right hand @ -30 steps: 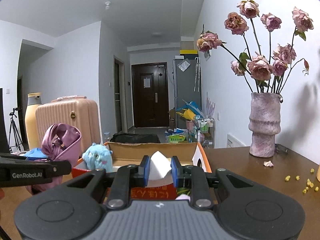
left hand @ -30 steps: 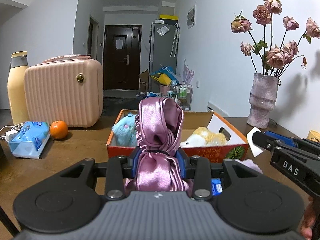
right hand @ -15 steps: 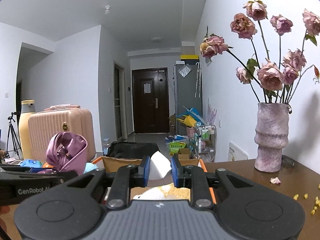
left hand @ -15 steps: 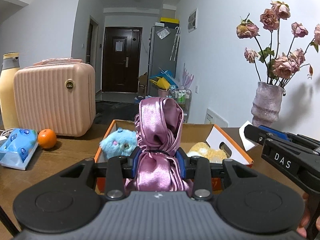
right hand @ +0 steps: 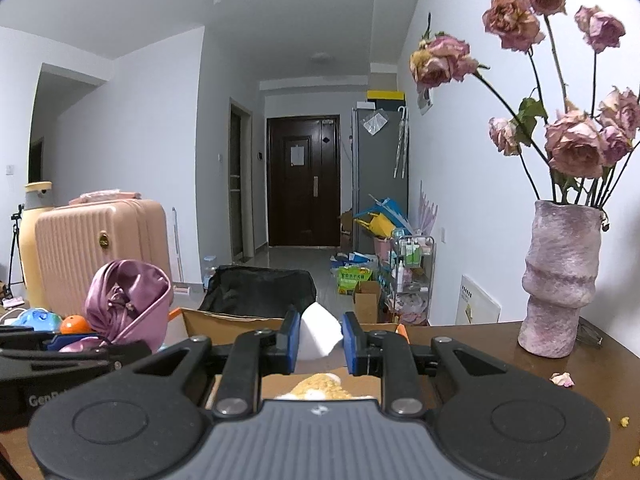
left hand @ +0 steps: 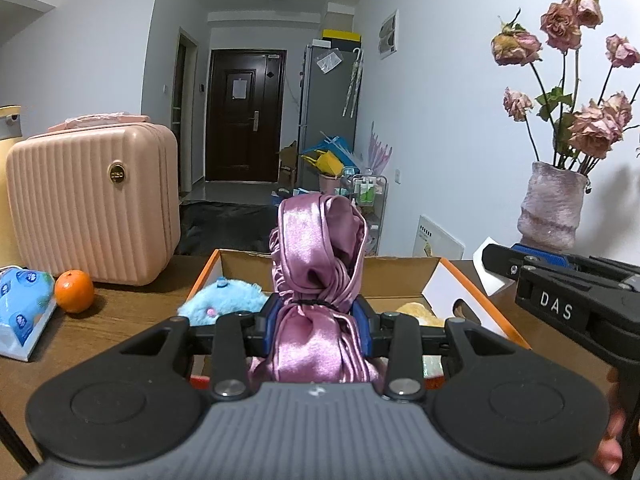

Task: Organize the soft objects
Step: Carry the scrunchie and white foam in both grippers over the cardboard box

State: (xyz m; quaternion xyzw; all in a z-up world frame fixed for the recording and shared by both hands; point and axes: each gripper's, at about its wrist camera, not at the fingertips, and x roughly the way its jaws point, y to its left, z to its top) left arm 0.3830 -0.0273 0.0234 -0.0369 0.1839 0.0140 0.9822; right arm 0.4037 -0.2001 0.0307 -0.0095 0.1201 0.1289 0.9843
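Left wrist alone shows blue plush toy (left hand: 224,300) inside box (left hand: 476,280).

Home, apt hallway: front door (right hand: 303,184), fridge (right hand: 380,176), suitcase (left hand: 94,204), vase w/ roses (right hand: 560,280).

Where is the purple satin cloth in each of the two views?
Left wrist view: purple satin cloth at centre, clamped in the left hand-held gripper.
Right wrist view: lower left, before the pink suitcase.
Shared landmark: the vase.
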